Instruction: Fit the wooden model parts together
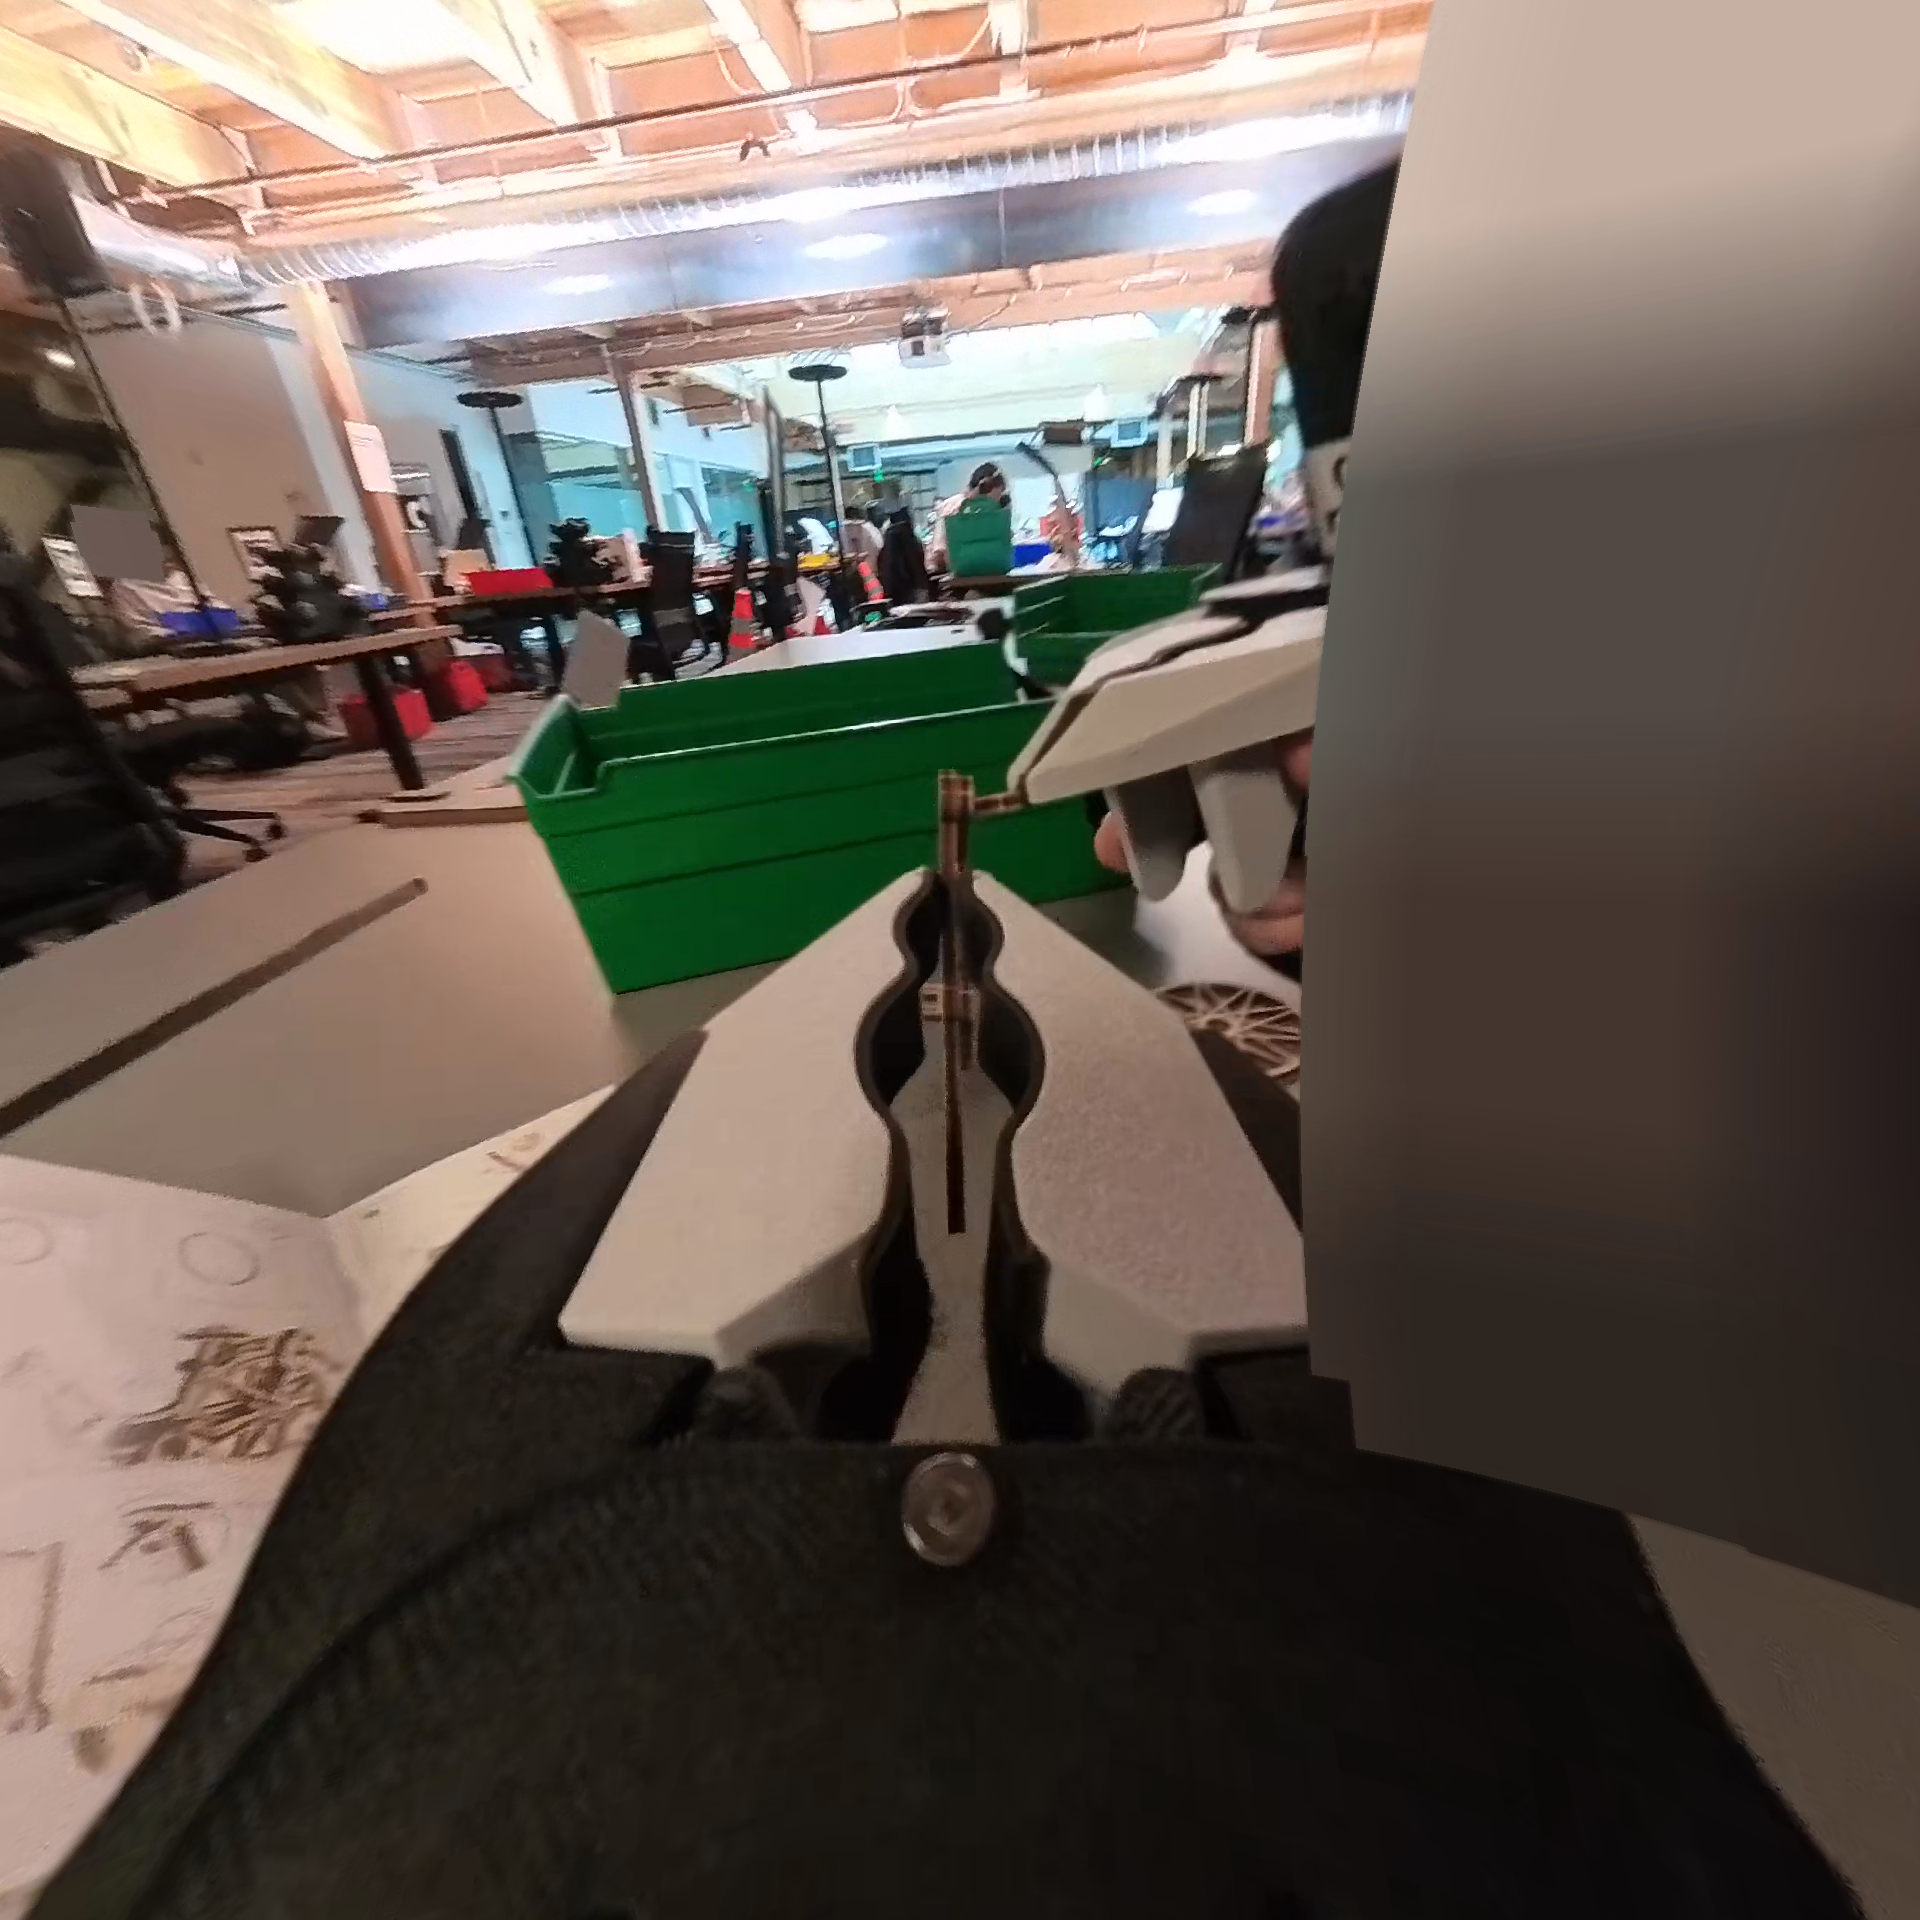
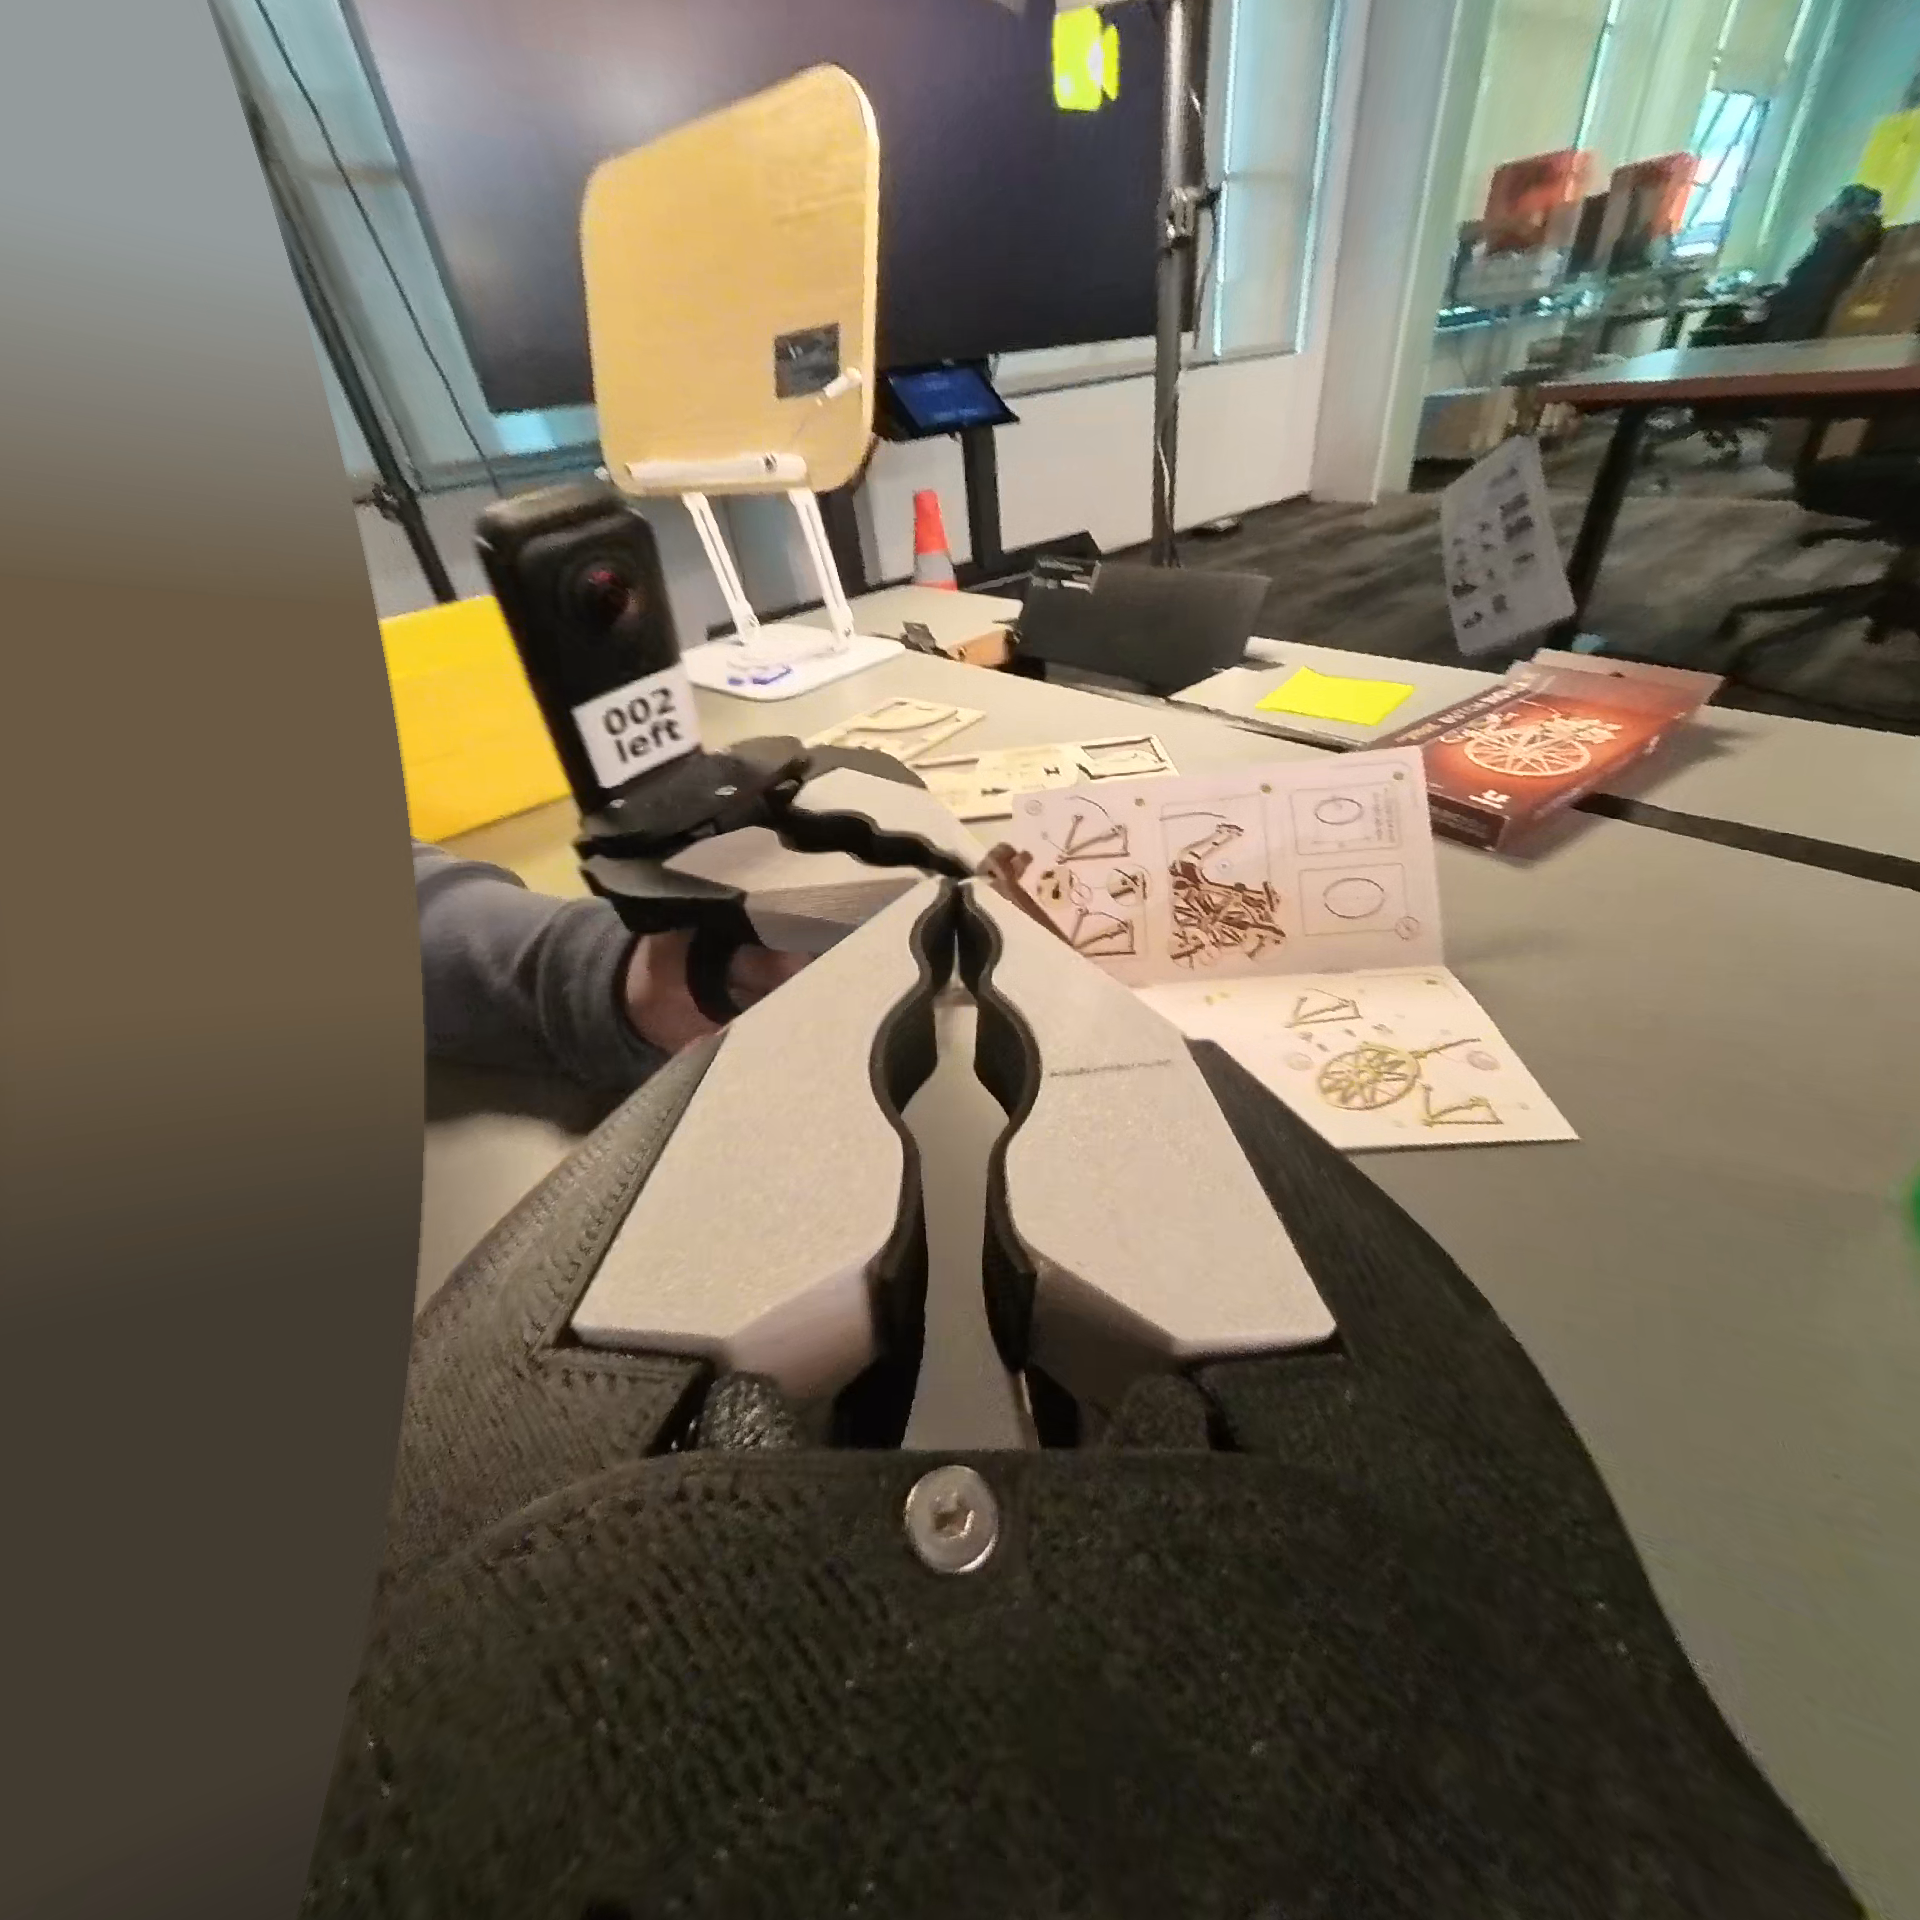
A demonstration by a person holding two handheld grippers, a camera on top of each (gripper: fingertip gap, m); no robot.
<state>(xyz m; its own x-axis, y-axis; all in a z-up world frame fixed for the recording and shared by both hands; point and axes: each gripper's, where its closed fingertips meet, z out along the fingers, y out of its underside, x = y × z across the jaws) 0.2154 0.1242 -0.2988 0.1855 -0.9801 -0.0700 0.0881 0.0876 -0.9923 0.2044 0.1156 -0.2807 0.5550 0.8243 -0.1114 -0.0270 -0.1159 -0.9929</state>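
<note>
Left gripper (image 1: 951, 883) clamps a thin wooden strip (image 1: 954, 831); right gripper (image 1: 1023, 795), at 1 o'clock, pinches a small peg (image 1: 992, 802). Misaligned push could snap the strip.

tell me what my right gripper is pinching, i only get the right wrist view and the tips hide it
Observer: The left wrist view shows the right gripper shut on a small wooden peg, held at its very tips.
Operator: is it touching what the left one holds
Observer: It seems so. The peg meets the top end of a thin wooden part, which the left gripper clamps upright and edge-on.
Operator: any other parts near there
Observer: A spoked wooden wheel lies flat on the table, just right of the left gripper.
</note>
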